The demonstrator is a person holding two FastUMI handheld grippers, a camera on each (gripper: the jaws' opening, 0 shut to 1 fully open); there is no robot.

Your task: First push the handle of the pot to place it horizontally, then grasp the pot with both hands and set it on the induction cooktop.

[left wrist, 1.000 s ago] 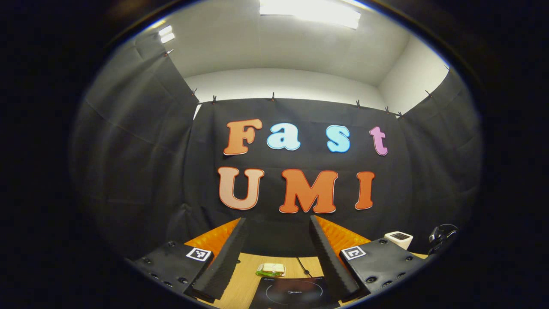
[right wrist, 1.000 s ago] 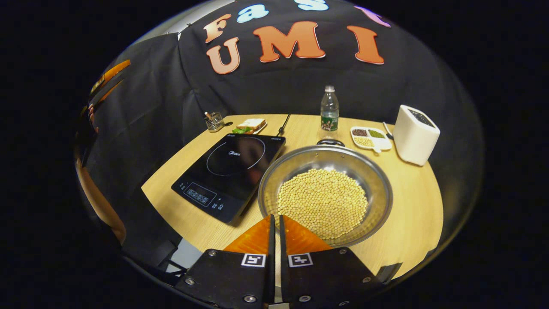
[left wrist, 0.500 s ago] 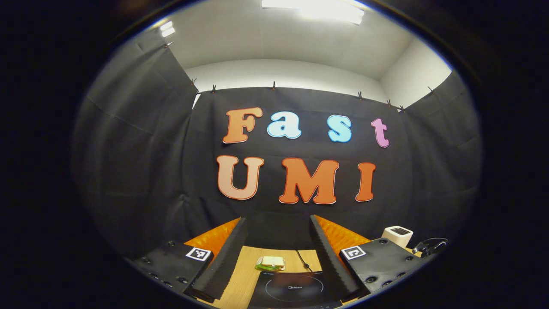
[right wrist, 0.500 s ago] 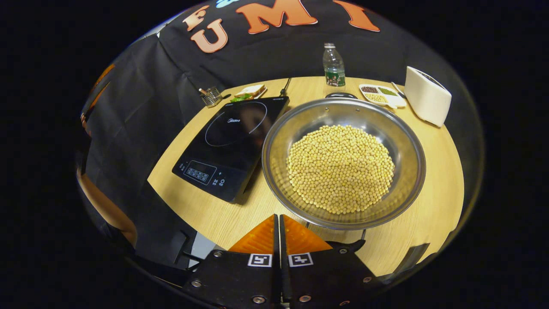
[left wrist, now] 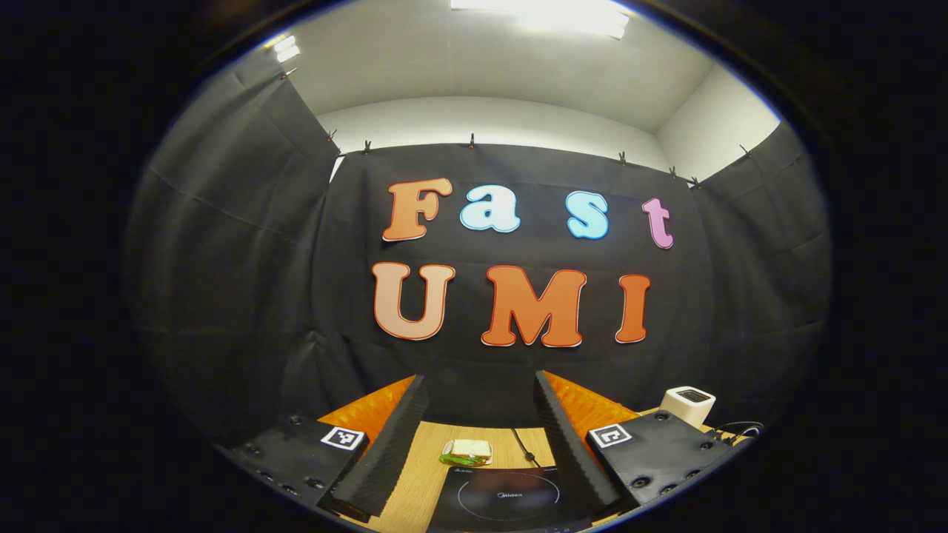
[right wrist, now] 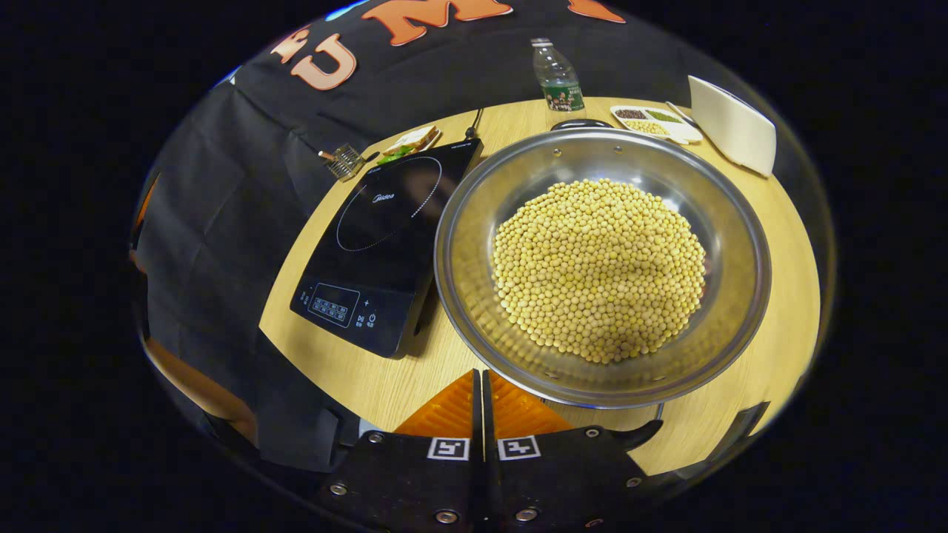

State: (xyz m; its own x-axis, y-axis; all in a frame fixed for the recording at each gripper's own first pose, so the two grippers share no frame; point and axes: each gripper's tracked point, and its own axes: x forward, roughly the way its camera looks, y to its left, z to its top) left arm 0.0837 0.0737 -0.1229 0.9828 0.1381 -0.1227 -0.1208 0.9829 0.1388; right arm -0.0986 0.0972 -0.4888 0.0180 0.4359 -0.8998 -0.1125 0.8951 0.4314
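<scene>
The left gripper (left wrist: 478, 392) has two black, flat-topped housing blocks, each studded with round screws and carrying a small square black-and-white marker near its inner front corner. From each block a long wedge-shaped finger (left wrist: 392, 437) runs forward, its inner face ribbed. The right gripper (right wrist: 481, 385) is built alike: two black plates with silver screw heads along the near edge, a square black-and-white marker on each, and tapering ridged fingers (right wrist: 448, 407) ahead of them.
</scene>
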